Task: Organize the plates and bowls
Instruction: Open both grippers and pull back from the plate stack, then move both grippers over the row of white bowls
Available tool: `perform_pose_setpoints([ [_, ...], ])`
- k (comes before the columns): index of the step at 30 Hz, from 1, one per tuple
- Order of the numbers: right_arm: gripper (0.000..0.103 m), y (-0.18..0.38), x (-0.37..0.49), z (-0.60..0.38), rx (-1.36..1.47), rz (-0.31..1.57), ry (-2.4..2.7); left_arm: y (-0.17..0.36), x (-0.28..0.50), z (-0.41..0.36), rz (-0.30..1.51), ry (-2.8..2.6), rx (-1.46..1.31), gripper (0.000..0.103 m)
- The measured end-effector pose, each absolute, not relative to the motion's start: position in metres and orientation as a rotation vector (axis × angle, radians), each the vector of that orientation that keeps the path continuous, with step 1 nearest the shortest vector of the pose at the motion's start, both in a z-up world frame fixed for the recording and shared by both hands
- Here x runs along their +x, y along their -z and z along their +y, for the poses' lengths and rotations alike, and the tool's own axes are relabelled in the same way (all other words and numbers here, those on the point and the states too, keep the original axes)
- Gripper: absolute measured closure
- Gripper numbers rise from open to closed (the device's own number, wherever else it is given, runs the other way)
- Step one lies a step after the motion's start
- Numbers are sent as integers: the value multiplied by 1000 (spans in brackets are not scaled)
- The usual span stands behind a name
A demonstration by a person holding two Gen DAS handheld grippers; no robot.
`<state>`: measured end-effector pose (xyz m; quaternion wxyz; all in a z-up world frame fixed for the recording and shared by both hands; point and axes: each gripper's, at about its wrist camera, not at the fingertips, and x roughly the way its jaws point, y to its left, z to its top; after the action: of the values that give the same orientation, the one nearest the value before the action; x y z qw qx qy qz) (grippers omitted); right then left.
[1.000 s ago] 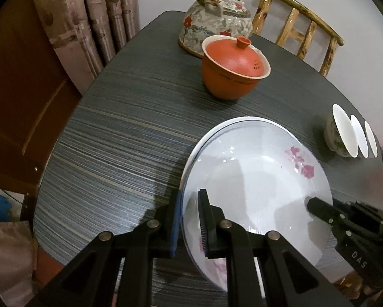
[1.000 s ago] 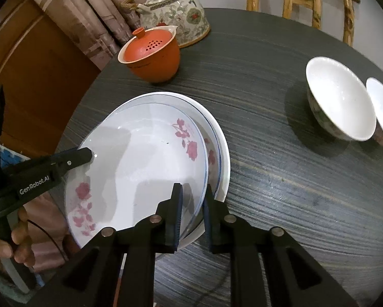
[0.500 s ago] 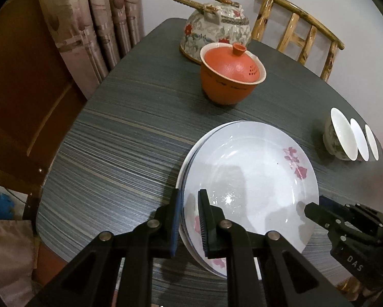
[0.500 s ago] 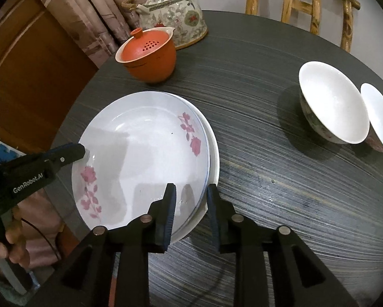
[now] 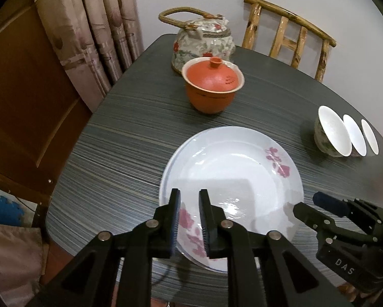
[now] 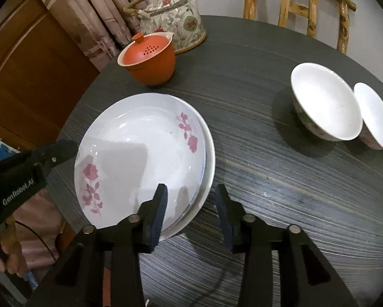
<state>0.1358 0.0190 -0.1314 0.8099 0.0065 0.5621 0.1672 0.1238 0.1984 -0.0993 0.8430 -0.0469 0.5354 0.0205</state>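
Jaws first: left gripper is opening, gap still narrow, near rim of the flowered plate below and between the pads, but nothing pinched that I can see. Right gripper is opening too, clearly wider, straddling the opposite rim with its pads off the ceramic. So I read both as released.

What changed: a second ago I had both sets of pads clamped on that plate and it sat tilted above the lower plate. Half a second ago it was down and the right jaws had started to part. Now it lies flat, nested in the lower one, only a thin crescent of the lower rim showing on one side. My left hand has lifted away a little.

My read: plate stacking is done, the stack stays near the table edge closest to me. Bowls come next, I'd guess.

Materials: both plates are glossy white glazed ceramic, shallow with a wide flat rim, pink flower sprays at two spots on the top one. Slick surface, rim is the only grip point. Three bowls stand in a row well apart from the stack, white inside, patterned outside, deep and round. Table is dark with fine streaked grain, matte.

Orange lidded cup and flowered teapot with a woven handle sit at the far side, untouched.
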Motion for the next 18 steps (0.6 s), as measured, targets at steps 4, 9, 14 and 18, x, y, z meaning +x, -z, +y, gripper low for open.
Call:
perform_pose_setpoints([
  [4,60,125,134,14,10,1183,-353,94,120,185,1113,-53,-83,79],
  [9,58,119,130,4,17,1165,-345,93,115,168,1117,-51,-79,75],
  [14,58,115,124,-10,28,1154,-333,95,107,142,1108,-61,-64,73],
  [18,58,111,116,-28,27,1141,-312,94,100,116,1097,-48,-42,73],
])
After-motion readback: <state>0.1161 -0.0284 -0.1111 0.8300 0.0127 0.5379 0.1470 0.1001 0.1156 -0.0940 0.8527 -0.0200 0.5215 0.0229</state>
